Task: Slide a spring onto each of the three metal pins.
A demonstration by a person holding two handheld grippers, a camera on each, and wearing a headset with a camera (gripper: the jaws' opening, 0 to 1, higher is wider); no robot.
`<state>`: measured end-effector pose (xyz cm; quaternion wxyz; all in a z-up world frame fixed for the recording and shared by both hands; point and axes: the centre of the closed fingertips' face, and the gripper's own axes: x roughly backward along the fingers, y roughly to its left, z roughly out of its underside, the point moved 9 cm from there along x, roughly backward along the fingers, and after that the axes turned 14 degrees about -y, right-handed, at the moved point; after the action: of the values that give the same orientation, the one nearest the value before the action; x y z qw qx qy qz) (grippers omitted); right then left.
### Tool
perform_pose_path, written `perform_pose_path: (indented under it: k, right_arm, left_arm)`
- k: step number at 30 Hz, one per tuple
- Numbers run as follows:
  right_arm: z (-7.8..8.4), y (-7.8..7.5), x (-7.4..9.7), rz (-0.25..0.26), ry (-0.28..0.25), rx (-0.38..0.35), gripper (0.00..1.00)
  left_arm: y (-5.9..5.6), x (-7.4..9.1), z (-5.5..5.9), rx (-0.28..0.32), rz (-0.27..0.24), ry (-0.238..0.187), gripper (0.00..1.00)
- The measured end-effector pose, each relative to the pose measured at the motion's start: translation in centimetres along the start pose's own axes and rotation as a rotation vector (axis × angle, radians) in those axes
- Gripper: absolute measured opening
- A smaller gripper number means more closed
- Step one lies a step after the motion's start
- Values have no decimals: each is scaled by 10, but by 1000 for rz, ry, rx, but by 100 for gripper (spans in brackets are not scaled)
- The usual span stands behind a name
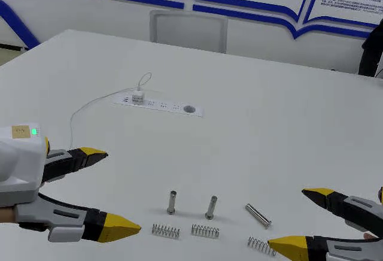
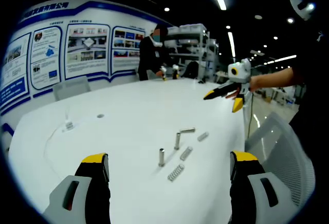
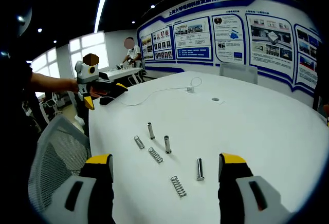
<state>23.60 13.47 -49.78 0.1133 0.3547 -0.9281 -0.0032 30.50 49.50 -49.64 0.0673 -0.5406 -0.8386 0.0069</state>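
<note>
Two metal pins (image 1: 172, 202) (image 1: 211, 207) stand upright on the white table (image 1: 269, 111), and a third pin (image 1: 258, 215) lies flat to their right. Three springs (image 1: 166, 231) (image 1: 205, 231) (image 1: 261, 246) lie loose in a row just in front of the pins. My left gripper (image 1: 111, 190) hovers open at the lower left, well left of the parts. At the lower right my right gripper (image 1: 299, 220) is open, with the rightmost spring just off its near tip. The right gripper view has the flat pin (image 3: 199, 169) and nearest spring (image 3: 178, 186) ahead of its jaws.
A white strip with a small plug (image 1: 158, 103) and a thin cable (image 1: 96, 102) lies mid-table. A grey chair (image 1: 188, 30) stands at the far edge below wall posters. A mesh chair (image 3: 56, 152) sits close by the table edge. People (image 2: 151, 54) stand in the background.
</note>
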Motion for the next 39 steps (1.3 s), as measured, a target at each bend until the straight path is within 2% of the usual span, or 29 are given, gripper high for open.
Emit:
perform_pose_path:
  k: [8, 23, 32, 39]
  right_arm:
    - [-4, -1, -6, -2, -3, 10, 85]
    - [1, -8, -12, 0, 13, 17, 82]
    - [2, -19, -17, 40, 7, 11, 80]
    - [9, -28, -26, 71, 27, 27, 75]
  left_arm:
    - [2, -2, -2, -5, -7, -8, 100]
    - [2, -7, 4, -14, 5, 16, 100]
    - [5, -8, 5, -8, -4, 0, 100]
    - [7, -8, 6, 0, -13, -1, 100]
